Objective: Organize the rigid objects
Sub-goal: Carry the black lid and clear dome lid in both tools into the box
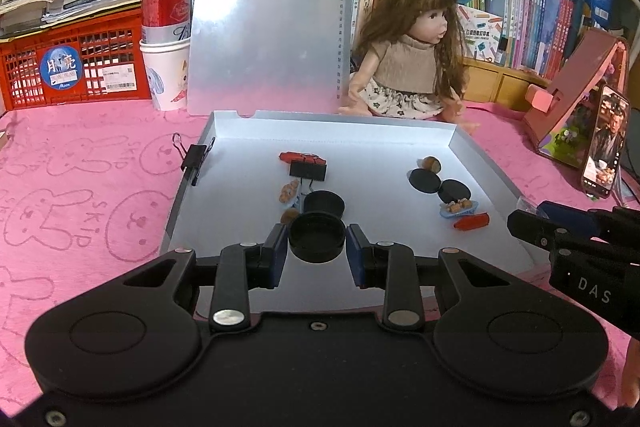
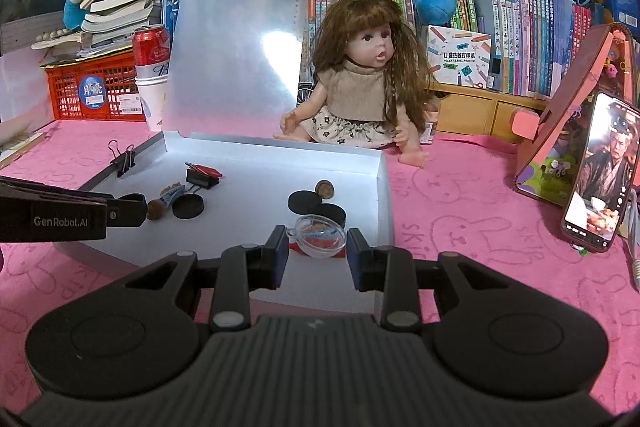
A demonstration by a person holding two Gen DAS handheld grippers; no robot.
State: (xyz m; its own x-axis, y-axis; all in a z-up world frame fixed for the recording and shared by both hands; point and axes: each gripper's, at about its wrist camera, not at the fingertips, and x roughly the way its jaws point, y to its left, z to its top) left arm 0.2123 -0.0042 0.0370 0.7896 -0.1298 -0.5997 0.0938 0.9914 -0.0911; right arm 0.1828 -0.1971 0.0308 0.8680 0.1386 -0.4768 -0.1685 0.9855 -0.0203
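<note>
The left hand-held gripper [image 1: 317, 247] is tilted downward over the near edge of an open white box [image 1: 400, 147] and is clenched on a round black lid [image 1: 317, 241], which is pressed on both sides by the blue pads [image 1: 276, 251]. The right hand-held gripper [image 2: 317, 247] is angled down in the same manner over the box's near right part and is grasping a small clear dome-shaped container [image 2: 320, 235], pinched between its pads [image 2: 357, 253]; something orange and blue is seen inside it. In the left wrist view the right hand-held gripper is seen entering from the right edge, level with the box's near corner.

Just beyond the held lid, a second black lid [image 1: 324, 203] lies on the box floor, with a small brown nut [image 1: 289, 215] beside it. Farther in, a black binder clip [image 1: 307, 171] and a red piece [image 1: 302, 158] are found. To the right, two black discs [image 1: 424, 181], a blue dish with brown pieces [image 1: 459, 207] and a red piece [image 1: 472, 222] are laid out. Another binder clip [image 1: 196, 157] is fastened to the box's left wall.

The box rests on a pink tabletop [image 1: 80, 187]. Behind it, its raised lid [image 1: 268, 19] stands upright, a doll [image 1: 408, 59] is seated, and a phone [image 1: 604, 143] leans on a pink stand.
</note>
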